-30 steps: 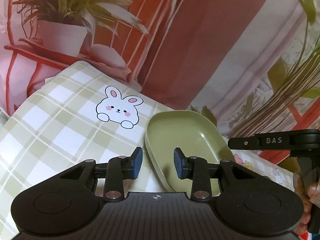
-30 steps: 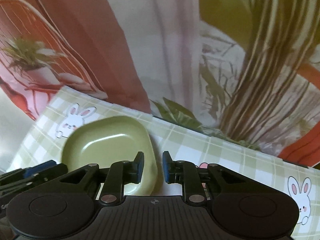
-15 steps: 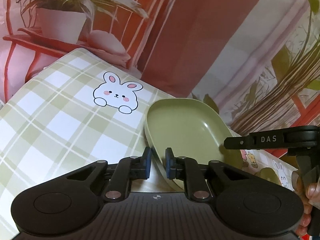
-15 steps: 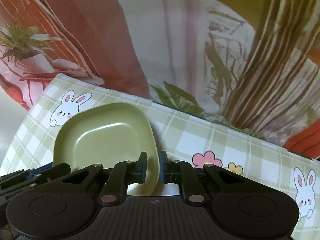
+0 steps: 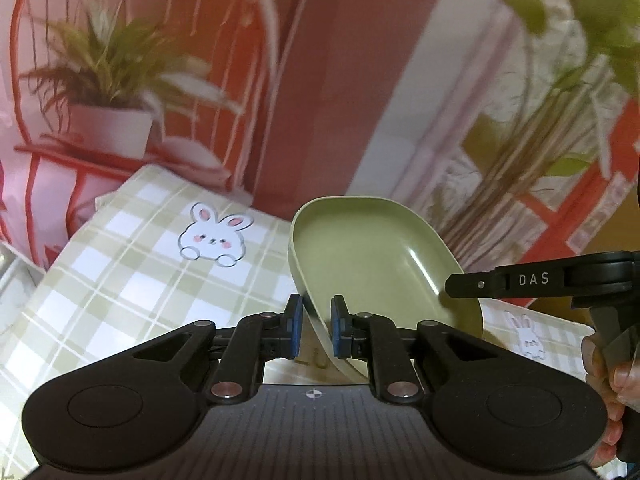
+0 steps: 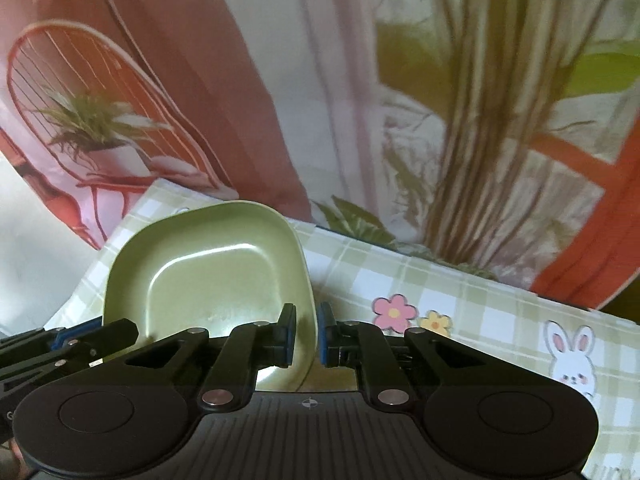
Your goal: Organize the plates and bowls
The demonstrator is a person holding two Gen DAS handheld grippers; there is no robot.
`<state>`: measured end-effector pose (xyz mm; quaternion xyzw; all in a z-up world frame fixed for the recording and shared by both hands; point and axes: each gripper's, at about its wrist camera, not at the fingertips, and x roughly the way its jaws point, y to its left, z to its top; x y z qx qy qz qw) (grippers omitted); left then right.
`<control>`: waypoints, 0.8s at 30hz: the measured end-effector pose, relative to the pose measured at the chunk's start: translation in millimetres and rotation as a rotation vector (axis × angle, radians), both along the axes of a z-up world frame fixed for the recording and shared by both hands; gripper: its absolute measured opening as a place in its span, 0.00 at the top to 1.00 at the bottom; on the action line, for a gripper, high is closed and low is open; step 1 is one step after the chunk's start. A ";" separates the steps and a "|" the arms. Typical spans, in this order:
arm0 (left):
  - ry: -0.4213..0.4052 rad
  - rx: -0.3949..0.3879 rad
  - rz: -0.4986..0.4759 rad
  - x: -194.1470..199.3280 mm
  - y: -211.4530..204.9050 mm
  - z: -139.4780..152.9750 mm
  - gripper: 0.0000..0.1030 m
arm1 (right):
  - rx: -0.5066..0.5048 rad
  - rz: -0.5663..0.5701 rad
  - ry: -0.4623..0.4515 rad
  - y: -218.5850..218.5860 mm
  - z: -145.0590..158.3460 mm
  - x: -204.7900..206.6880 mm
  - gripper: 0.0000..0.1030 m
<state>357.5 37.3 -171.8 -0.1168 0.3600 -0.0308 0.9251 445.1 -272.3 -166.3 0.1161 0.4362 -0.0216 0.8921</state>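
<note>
A light green square plate (image 5: 372,256) is held tilted above the checked tablecloth (image 5: 132,264). My left gripper (image 5: 315,332) is shut on its left rim. My right gripper (image 6: 307,334) is shut on its right rim, and the plate (image 6: 216,276) fills the left middle of the right wrist view. The right gripper's black finger marked DAS (image 5: 532,280) shows at the right of the left wrist view, over the plate's far edge. The left gripper (image 6: 68,340) shows at the lower left of the right wrist view.
The tablecloth (image 6: 460,304) has rabbit (image 5: 216,236) and flower (image 6: 394,312) prints. A printed backdrop with a potted plant (image 5: 108,120) and curtains hangs right behind the table's far edge.
My left gripper closed on the plate's left rim. Both grippers then lifted the plate off the cloth and tilted it.
</note>
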 end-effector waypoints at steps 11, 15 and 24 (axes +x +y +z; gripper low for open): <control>0.005 0.016 -0.090 -22.2 -63.6 11.2 0.84 | 0.004 -0.065 -0.013 -49.3 10.7 -60.1 0.90; 0.020 0.008 -0.124 -25.6 -82.7 4.8 0.83 | 0.025 -0.098 0.006 -68.1 0.6 -77.2 0.90; 0.065 0.023 -0.173 -22.0 -110.3 -15.1 0.83 | 0.030 -0.129 0.038 -90.0 -20.4 -96.8 0.90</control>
